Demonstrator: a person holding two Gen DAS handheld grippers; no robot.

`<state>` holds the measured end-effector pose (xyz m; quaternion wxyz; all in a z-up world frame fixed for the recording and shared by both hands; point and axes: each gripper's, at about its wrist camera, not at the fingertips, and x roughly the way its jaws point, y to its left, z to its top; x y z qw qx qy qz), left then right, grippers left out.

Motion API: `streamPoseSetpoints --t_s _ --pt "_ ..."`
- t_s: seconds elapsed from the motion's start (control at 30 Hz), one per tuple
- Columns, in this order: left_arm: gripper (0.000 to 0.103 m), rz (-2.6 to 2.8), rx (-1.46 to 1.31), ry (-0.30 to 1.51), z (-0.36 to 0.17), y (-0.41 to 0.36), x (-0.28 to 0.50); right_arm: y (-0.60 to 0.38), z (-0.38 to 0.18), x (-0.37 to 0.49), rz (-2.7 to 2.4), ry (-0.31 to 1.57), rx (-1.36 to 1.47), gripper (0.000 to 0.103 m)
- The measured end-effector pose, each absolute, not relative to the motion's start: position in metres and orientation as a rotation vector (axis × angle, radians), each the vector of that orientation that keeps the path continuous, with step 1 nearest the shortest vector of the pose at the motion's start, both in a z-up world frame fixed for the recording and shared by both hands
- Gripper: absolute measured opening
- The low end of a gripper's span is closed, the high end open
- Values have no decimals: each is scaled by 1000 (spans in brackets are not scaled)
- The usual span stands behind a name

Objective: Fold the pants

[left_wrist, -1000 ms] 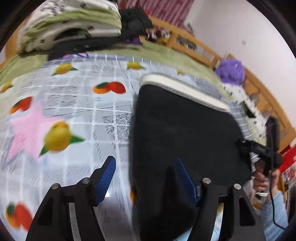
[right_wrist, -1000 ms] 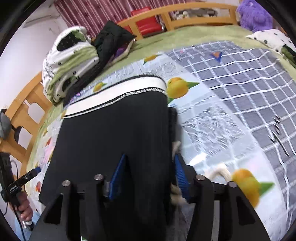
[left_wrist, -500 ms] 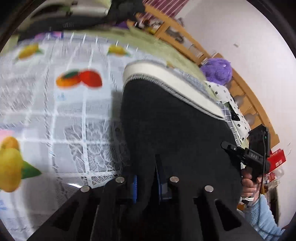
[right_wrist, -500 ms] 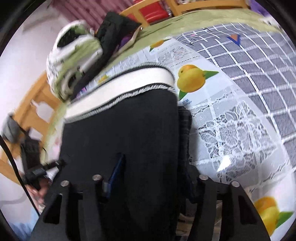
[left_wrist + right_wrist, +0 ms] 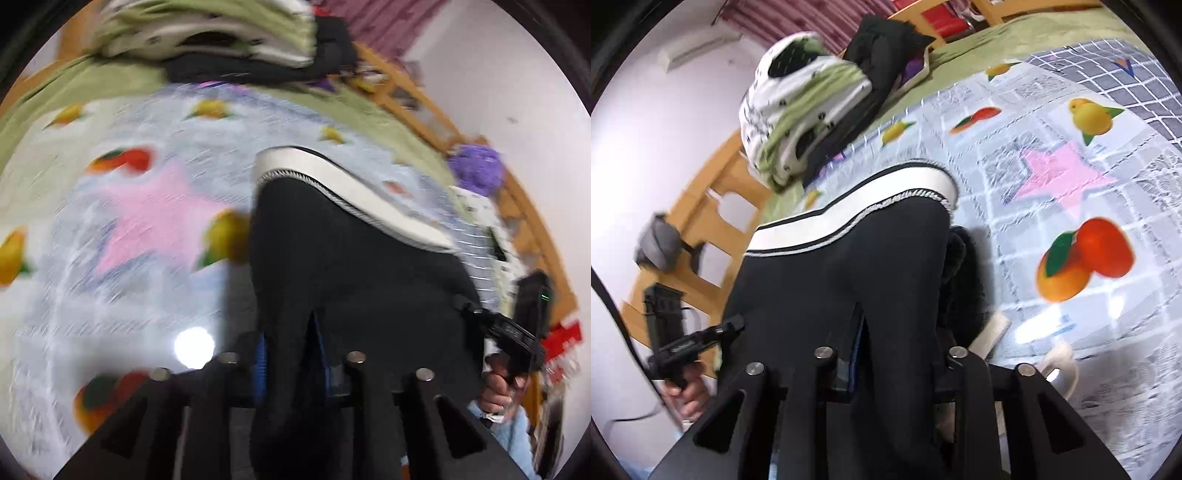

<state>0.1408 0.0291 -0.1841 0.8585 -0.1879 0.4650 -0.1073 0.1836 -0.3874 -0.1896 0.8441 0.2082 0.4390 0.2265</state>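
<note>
The black pants (image 5: 351,273) with a white waistband (image 5: 347,184) are folded and held up off the fruit-print sheet (image 5: 122,229). My left gripper (image 5: 291,354) is shut on the pants' near edge. In the right wrist view the same pants (image 5: 849,280) hang from my right gripper (image 5: 897,354), which is shut on the other near corner, white waistband (image 5: 849,218) at the far end. Each gripper shows in the other's view, the right one (image 5: 517,332) and the left one (image 5: 687,343).
A pile of folded green-and-white bedding and dark clothes (image 5: 812,96) lies at the head of the bed. A wooden bed rail (image 5: 713,221) runs along the side. A purple plush (image 5: 476,170) sits at the far right. White cord ends (image 5: 1060,362) dangle by my right gripper.
My left gripper closed on the pants' edge. Both grippers have lifted the pants and carried them across the sheet; the pink star now shows beside them.
</note>
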Motion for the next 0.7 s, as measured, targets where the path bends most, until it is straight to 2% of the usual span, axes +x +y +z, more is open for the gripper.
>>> streamPoseSetpoints --t_s 0.07,0.1,0.17,0.2,0.23,0.27,0.37,0.5,0.6,0.7 --pt "25 -121 -338 967 -187 32 133 -372 -194 179 420 887 299 39" --pt "30 -106 -315 955 -185 32 129 -367 -194 179 404 883 238 41" --pt "33 -81 -275 916 -174 31 120 -365 -187 175 379 893 167 41" --pt "37 -83 -254 894 -169 30 117 -367 -177 170 363 887 136 40" --pt "47 -91 -228 870 -161 26 116 -369 -164 163 336 848 105 40" --pt "50 -94 -215 853 -155 26 115 -373 -153 155 325 806 82 40" --pt "52 -124 -196 821 -139 10 128 -372 -128 157 344 714 50 40" --pt "52 -169 -163 787 -127 -25 163 -347 -121 184 376 685 -20 40" --pt "52 -166 -117 768 -140 -44 196 -334 -138 208 375 685 -57 39" --pt "52 -129 -69 858 -176 -52 224 -324 -178 239 337 812 -121 37"
